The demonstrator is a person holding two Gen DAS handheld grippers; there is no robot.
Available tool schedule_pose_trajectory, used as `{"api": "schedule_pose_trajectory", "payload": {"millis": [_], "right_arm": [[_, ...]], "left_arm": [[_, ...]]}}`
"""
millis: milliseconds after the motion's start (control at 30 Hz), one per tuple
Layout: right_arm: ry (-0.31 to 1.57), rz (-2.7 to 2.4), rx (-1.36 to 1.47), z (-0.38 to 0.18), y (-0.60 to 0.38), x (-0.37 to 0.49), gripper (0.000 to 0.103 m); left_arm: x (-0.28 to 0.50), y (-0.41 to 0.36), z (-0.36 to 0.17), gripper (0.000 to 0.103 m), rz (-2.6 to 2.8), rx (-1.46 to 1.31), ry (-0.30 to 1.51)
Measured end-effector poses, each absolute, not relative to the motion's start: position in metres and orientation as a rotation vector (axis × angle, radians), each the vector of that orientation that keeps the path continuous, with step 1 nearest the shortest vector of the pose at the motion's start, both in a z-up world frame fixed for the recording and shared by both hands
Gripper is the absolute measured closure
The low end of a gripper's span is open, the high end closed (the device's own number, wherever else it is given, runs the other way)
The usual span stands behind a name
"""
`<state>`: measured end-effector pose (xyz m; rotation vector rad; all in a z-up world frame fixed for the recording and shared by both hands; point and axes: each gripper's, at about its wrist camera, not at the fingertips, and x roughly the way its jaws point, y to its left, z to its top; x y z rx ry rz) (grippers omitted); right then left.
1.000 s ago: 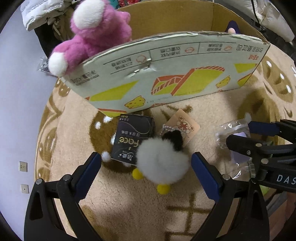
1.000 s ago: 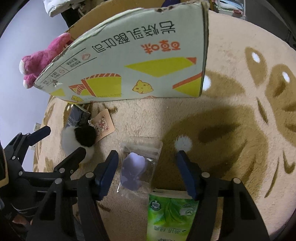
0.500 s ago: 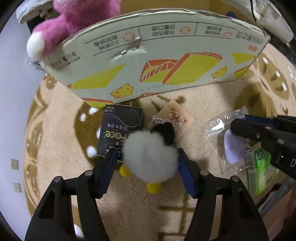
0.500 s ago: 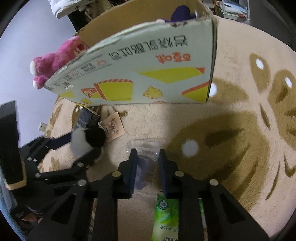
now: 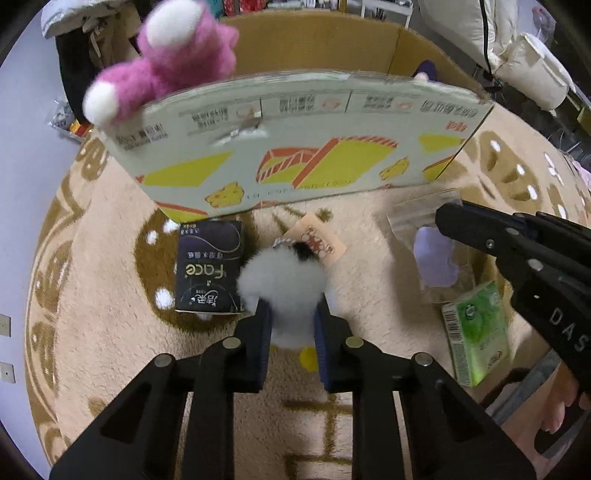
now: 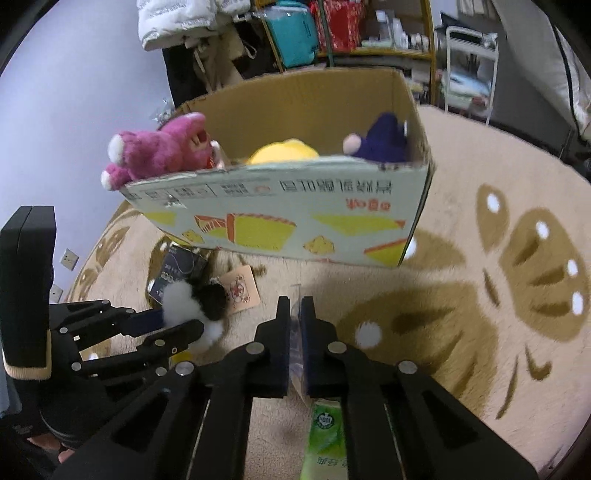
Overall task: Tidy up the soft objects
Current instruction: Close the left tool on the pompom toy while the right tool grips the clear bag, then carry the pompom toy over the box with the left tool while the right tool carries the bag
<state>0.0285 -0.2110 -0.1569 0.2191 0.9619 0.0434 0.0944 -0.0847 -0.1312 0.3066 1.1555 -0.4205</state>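
Observation:
My left gripper is shut on a white fluffy plush with a black head and yellow feet, also seen in the right wrist view. My right gripper is shut on a clear plastic bag that holds a pale purple soft item. A cardboard box stands ahead on the rug. A pink plush hangs over its left corner. A yellow plush and a purple plush lie inside.
A dark tissue pack, a card tag and a green tissue pack lie on the beige patterned rug. Shelves and clutter stand behind the box.
Both grippers have closed: the left on the white plush, the right on the clear bag. The right gripper has risen, so the inside of the box now shows.

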Motion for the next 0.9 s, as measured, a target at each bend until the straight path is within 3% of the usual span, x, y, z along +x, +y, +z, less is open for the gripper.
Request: {"api": "schedule_pose_trajectory", "payload": {"millis": [33, 433, 900], "right_arm": [[0.949, 0.038, 0.206, -0.154, -0.210, 0.026, 0.097], [0.908, 0.028, 0.190, -0.143, -0.204, 0.015, 0.097], [0.946, 0.017, 0.229, -0.151, -0.212, 0.016, 0.097]], "left_arm": [[0.092, -0.084, -0.128, 0.102, -0.418, 0.304, 1.145], [0.091, -0.078, -0.124, 0.102, -0.414, 0.247, 1.141], [0.105, -0.075, -0.145, 0.084, -0.407, 0.181, 1.218]]}}
